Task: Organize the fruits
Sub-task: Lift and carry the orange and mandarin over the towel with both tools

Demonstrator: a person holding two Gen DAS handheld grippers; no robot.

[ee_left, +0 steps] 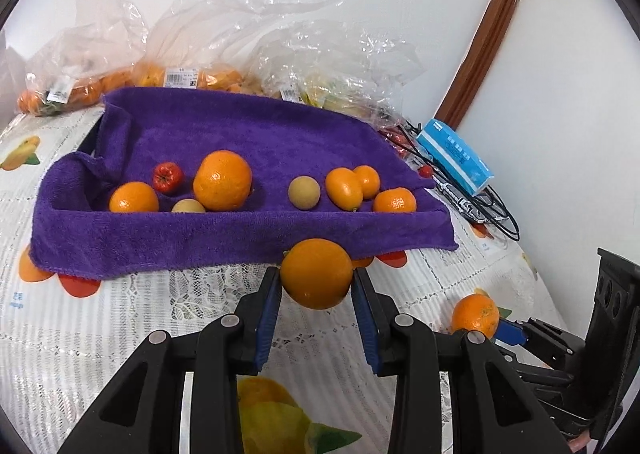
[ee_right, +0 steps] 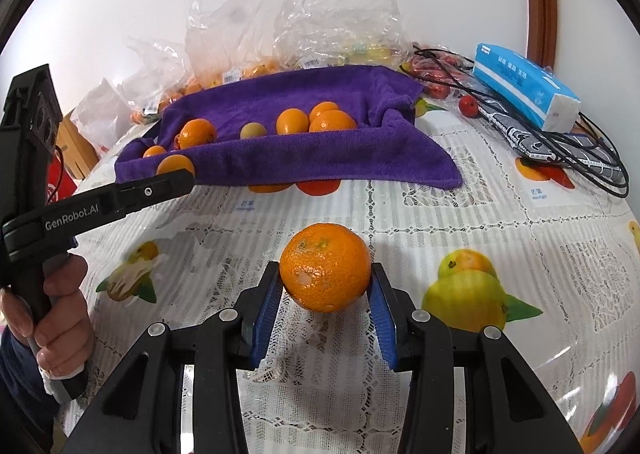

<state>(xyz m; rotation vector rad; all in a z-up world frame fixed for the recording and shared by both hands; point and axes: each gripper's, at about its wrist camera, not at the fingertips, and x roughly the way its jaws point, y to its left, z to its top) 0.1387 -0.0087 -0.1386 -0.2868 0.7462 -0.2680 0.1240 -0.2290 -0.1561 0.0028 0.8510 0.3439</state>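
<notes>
i have a fruit in each tong. my left gripper [ee_left: 316,286] is clenched on a smooth orange [ee_left: 316,273], held up just short of the near edge of the purple towel [ee_left: 224,238]. my right gripper [ee_right: 325,292] sits around a mandarin [ee_right: 325,266] low over the tablecloth [ee_right: 440,221]; the left pad [ee_right: 267,302] touches it, but the right pad looks a hair off the peel, so i'd call it closing rather than firmly grasping.

i judge this the carry step: the towel-lined tray already holds a big orange [ee_left: 222,180], several smaller oranges, two pale round fruits and a small red fruit [ee_left: 168,176]. next i'd lift the left fruit over the towel's near rim and set it in a free patch, near centre, without nudging the others.

the surface is a lace cloth printed with fruit. clear produce bags [ee_left: 256,33] lie at the far side against a white wall; a blue tissue pack [ee_right: 524,87] and black cables [ee_right: 576,149] lie far right.
</notes>
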